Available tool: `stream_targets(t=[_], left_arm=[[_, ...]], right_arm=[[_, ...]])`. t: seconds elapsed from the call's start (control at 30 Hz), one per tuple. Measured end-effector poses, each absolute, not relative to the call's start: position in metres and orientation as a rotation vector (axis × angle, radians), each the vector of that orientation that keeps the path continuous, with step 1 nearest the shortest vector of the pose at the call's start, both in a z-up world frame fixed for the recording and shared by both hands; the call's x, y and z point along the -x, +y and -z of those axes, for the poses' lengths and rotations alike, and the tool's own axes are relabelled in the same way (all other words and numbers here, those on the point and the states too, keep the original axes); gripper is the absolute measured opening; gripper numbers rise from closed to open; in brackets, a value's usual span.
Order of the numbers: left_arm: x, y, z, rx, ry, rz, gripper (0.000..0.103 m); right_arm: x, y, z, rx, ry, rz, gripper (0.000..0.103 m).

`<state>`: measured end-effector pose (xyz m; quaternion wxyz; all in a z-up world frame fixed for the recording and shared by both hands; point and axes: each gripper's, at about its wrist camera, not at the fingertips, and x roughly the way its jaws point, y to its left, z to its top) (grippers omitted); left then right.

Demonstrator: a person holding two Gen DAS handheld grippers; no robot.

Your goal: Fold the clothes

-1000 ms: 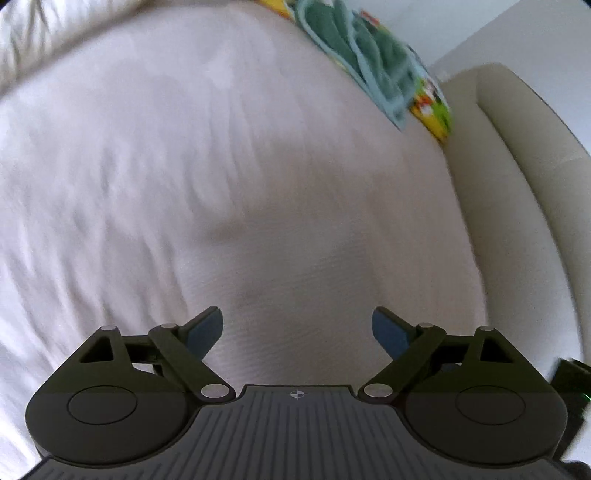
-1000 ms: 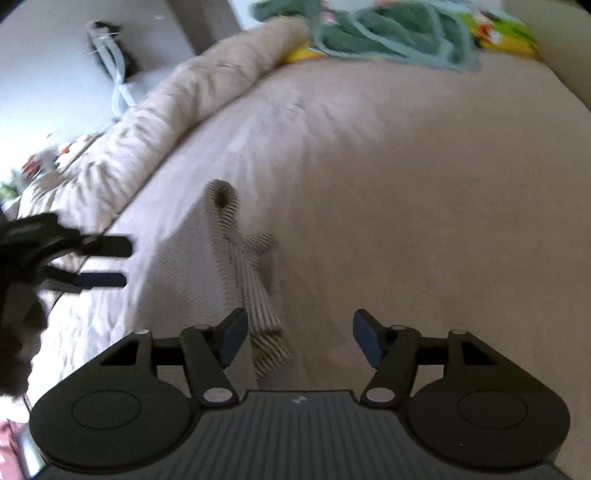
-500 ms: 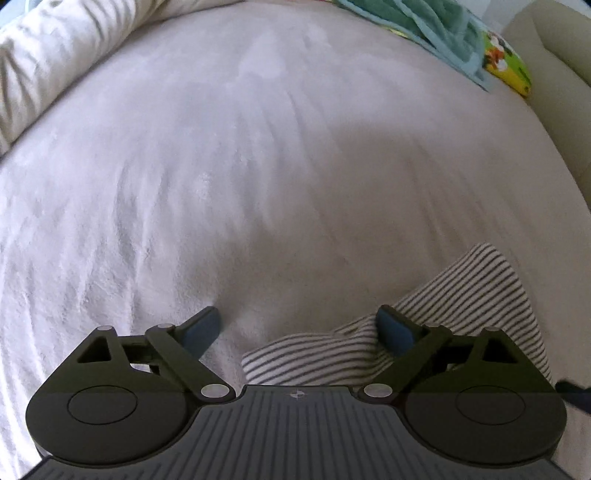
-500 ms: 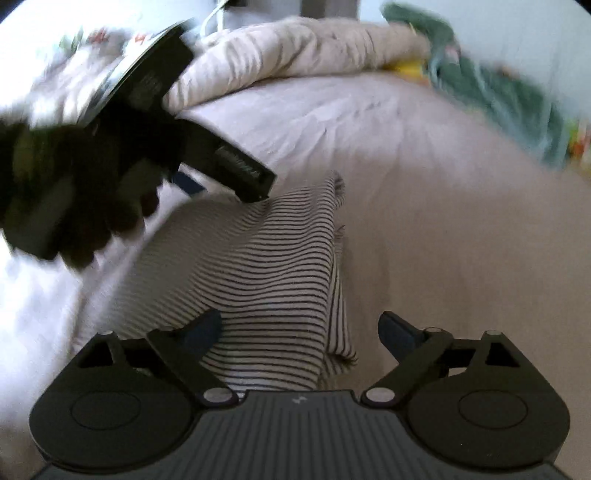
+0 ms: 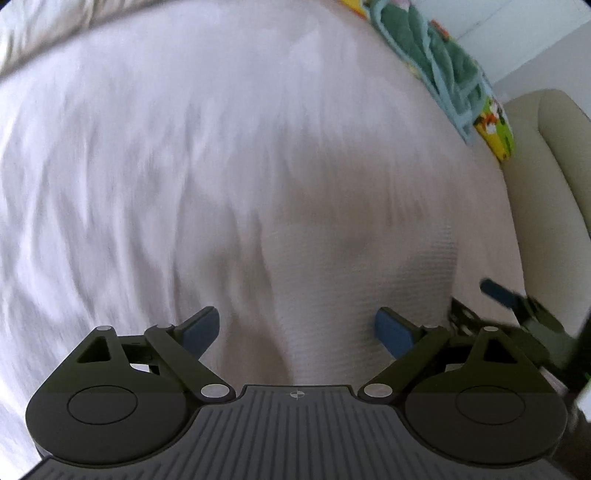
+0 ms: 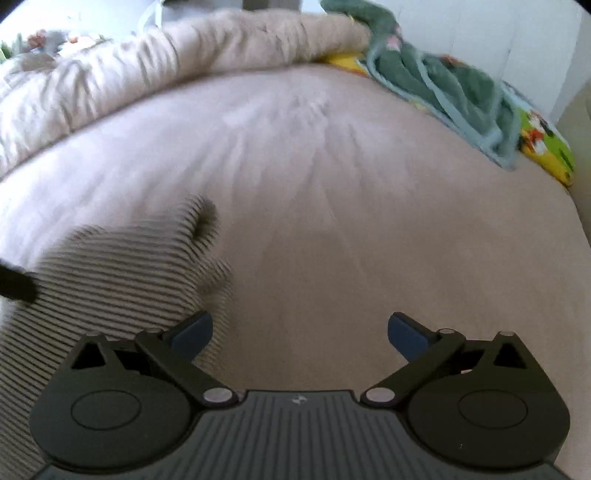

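Both grippers — left gripper (image 5: pixel 297 328), right gripper (image 6: pixel 300 331) — spread wide, empty | striped garment (image 6: pixel 110 273) gone from left view since earlier

Pale bed sheet (image 6: pixel 332 192) fills most of both views, lightly wrinkled, blurred in places. Rumpled beige duvet (image 6: pixel 155 70) bunched along the far edge of the bed, also at the top left corner in the left wrist view. Green towel-like blanket with light blue trim (image 6: pixel 443 88) heaped at the far right corner, lying over a yellow-green cartoon-print fabric (image 6: pixel 546 144). Cream padded headboard (image 5: pixel 554 166) beside the bed's right edge. White wall (image 6: pixel 480 26) behind.
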<state>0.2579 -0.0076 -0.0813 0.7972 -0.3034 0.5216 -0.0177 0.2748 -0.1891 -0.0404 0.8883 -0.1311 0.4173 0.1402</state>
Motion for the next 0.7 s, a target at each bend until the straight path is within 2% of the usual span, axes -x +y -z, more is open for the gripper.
stream_targets(t=[0.1, 0.2, 0.3, 0.4, 0.47, 0.57, 0.7], left_arm=[[-0.262, -0.017, 0.096, 0.652, 1.138, 0.033, 0.098], [-0.273, -0.026, 0.101, 0.635, 1.132, 0.036, 0.1], [-0.28, -0.035, 0.1, 0.592, 1.115, 0.028, 0.1], [-0.283, -0.035, 0.089, 0.591, 1.098, 0.042, 0.099], [-0.285, -0.025, 0.079, 0.618, 1.055, 0.034, 0.099], [-0.293, -0.005, 0.076, 0.643, 1.001, -0.049, 0.099], [-0.318, -0.005, 0.095, 0.529, 1.047, -0.135, 0.099]], right_arm=[[-0.271, -0.207, 0.028, 0.145, 0.852, -0.29, 0.101], [-0.264, -0.209, -0.001, 0.073, 0.756, -0.362, 0.103], [-0.265, -0.185, -0.003, 0.147, 0.734, -0.419, 0.103], [-0.281, -0.158, 0.039, 0.345, 0.813, -0.354, 0.103], [-0.28, -0.161, 0.058, 0.351, 0.802, -0.315, 0.103], [-0.282, -0.166, 0.049, 0.297, 0.805, -0.312, 0.103], [-0.285, -0.171, 0.035, 0.224, 0.809, -0.31, 0.103]])
